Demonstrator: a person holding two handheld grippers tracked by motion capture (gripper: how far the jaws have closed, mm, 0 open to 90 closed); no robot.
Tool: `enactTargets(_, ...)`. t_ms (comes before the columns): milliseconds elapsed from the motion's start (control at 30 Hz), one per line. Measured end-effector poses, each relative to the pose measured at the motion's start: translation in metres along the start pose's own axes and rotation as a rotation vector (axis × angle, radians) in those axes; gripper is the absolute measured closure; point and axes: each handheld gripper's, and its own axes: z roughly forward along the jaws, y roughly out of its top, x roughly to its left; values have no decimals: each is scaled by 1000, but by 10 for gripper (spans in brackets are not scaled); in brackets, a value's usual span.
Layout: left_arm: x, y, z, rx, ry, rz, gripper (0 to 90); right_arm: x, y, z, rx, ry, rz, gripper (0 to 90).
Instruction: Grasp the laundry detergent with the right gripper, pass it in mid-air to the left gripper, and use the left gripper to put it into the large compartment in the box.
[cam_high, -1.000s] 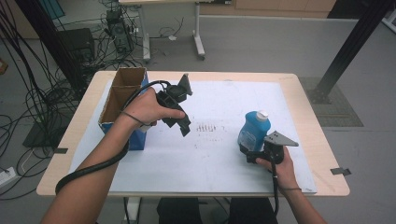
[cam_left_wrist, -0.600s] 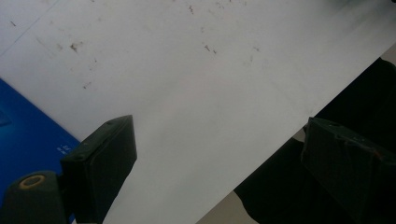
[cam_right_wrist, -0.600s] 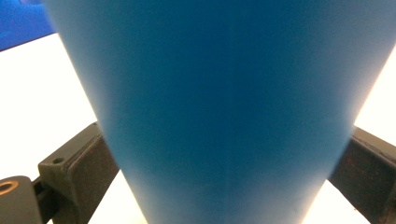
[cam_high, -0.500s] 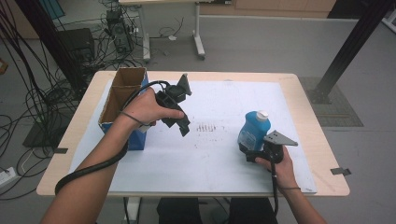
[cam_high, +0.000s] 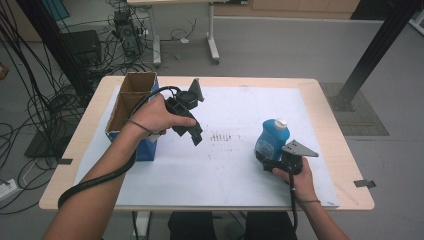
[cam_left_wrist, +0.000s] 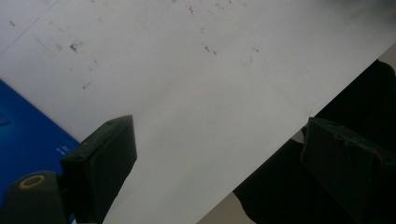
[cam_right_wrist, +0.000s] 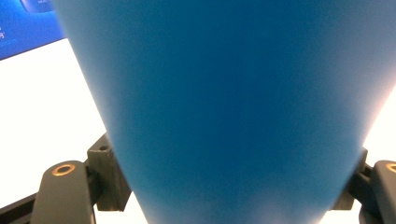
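The right gripper (cam_high: 264, 161) has just been closing its jaws and now squeezes the blue bottle (cam_high: 271, 138) standing between them, so lifting comes next, maybe toward the cardboard box (cam_high: 131, 104) beside the wide-open, empty left gripper (cam_high: 196, 138).

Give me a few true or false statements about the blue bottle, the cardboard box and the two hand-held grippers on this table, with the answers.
1. The blue bottle stands upright on the white sheet. True.
2. The bottle sits between the jaws of the right hand-held gripper, which have just been closing. True.
3. The left hand-held gripper holds the bottle. False: its jaws are open with nothing between them.
4. The cardboard box is at the table's right edge. False: it is at the left.
5. The bottle's cap is white. True.
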Motion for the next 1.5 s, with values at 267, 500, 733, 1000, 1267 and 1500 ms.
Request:
enactTargets(267, -1, 0, 0, 2, 2, 1, 107, 2, -1, 1, -12, -11, 3, 322)
enactTargets(500, -1, 0, -1, -3, 2, -1, 107, 2, -1, 1, -21, -27, 8, 377)
enactTargets(733, 0, -1, 0, -2, 1, -1, 107, 2, -1, 1, -25, -34, -3, 385)
enactTargets(1000, -1, -2, 0, -2, 1, -4, 107, 2, -2, 1, -27, -34, -1, 386)
enactTargets(1267, -1, -1, -2, -6, -3, -2, 107, 3, -2, 1, -30, -34, -4, 387)
enactTargets(1500, -3, -1, -3, -5, 3, 0, 108, 3, -2, 1, -31, -37, -2, 387)
